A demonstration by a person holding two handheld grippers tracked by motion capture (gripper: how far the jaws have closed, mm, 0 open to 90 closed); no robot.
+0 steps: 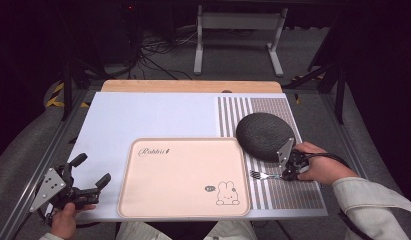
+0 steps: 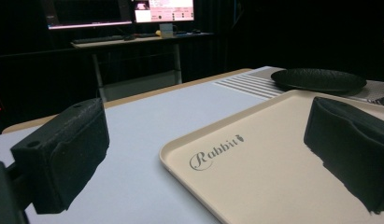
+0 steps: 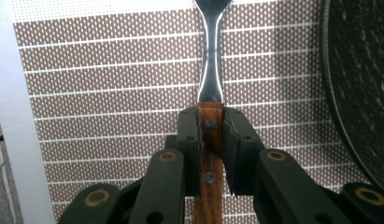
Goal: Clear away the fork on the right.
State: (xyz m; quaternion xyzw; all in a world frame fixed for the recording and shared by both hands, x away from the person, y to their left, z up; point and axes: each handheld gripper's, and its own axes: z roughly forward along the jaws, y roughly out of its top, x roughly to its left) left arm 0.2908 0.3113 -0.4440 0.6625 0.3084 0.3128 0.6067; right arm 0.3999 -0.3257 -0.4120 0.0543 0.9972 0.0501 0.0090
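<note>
High view: right gripper (image 1: 282,175) sits on the striped placemat (image 1: 293,192), just right of the beige tray (image 1: 183,177). It's clamped on a fork (image 1: 263,175); the tines poke out to the left, lying on the mat between tray edge and gripper. The fork's handle is hidden under the gripper and hand. A dark round plate (image 1: 264,135) sits just behind the gripper, and the grey plate on top of the gripper overlaps its near rim. Left gripper (image 1: 90,175) is at the near left table corner, off the tray, jaws spread with nothing between them.

Left gripper view: both black jaws stand wide apart, empty. The tray (image 2: 273,158) with its "Rabbit" lettering lies ahead, its right part blocked by the right jaw. The plate (image 2: 318,79) is far back, cut partly by the frame edge. Background is dark; monitors are hard to make out.

Right gripper view: the pads pinch the fork's (image 3: 212,70) wooden handle at its riveted front end, metal neck running up. The tines are cut off at the top. Plate rim (image 3: 353,93) at right, near the fork but apart.
</note>
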